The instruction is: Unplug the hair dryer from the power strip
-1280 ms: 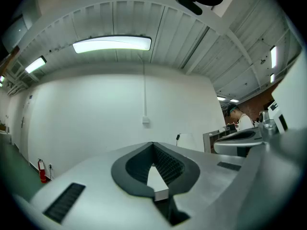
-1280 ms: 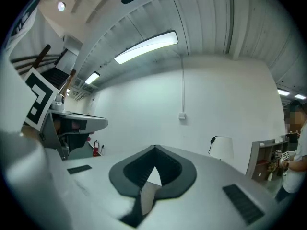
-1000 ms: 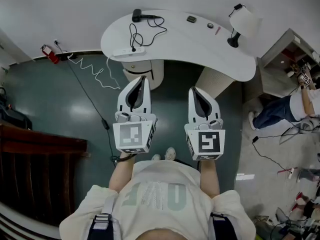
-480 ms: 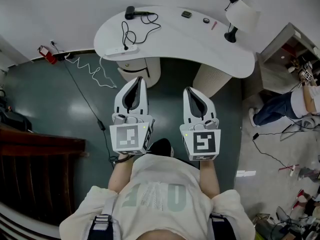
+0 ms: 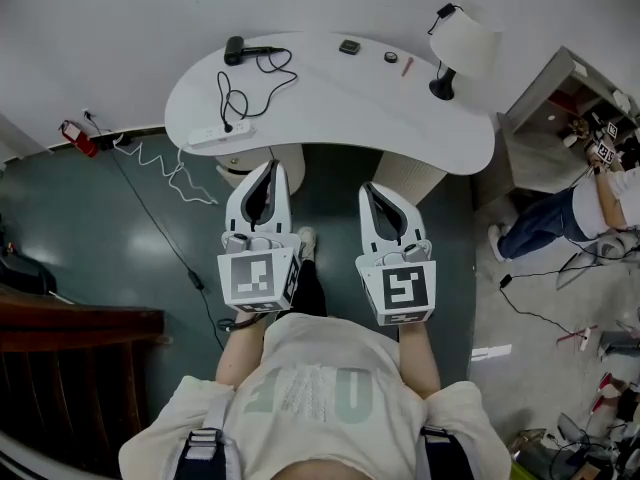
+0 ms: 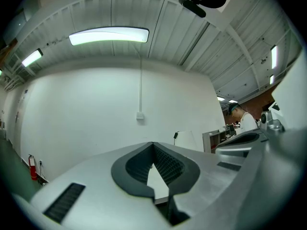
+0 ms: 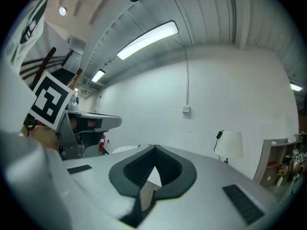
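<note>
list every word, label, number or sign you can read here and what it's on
Nothing reads clearly.
shirt print: large pale letters, too faint to read
left cube, right cube: black-and-white square codes, no words
power strip, fire extinguisher: too small to show any label

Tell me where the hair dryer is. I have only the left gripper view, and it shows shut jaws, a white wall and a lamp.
Observer: In the head view the hair dryer lies at the far left end of the white table.
Operator: And the power strip?
Observer: The power strip lies at the table's near left edge. The dryer's black cord runs to it and looks plugged in.
Operator: Is either gripper near it?
Observer: No. The left gripper and the right gripper are both short of the table, shut and empty.
</note>
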`<state>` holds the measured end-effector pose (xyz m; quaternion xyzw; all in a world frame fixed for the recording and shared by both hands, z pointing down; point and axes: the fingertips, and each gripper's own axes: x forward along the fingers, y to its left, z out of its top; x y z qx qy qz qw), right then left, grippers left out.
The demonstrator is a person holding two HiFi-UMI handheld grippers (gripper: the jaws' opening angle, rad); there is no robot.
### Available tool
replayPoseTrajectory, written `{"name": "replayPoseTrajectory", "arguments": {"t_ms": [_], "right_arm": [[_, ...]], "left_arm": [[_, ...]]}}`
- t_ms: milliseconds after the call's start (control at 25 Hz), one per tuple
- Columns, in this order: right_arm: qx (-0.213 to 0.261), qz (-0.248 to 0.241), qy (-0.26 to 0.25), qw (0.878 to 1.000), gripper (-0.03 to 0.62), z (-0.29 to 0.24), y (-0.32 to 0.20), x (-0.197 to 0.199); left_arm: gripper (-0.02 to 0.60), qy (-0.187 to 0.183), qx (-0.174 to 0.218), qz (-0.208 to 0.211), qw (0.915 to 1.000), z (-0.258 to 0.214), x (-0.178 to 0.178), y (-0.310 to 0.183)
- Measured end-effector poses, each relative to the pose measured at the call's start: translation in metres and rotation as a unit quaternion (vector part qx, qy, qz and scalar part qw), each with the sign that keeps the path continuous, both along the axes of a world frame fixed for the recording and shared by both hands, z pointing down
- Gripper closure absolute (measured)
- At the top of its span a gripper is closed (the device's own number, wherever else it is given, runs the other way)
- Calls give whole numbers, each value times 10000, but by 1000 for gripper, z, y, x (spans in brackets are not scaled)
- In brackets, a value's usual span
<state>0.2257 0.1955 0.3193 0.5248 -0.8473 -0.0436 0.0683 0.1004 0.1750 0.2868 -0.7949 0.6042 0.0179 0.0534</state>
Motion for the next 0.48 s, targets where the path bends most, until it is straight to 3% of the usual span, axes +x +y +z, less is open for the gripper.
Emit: {"name": "replayPoseTrajectory", "arguments": {"t_ms": [480], "right_arm": [[278,161,58,9995,591,-27,-145,-11]], "left_arm": [[577,-41,-25,181,9998,-10,-15,-157]]}}
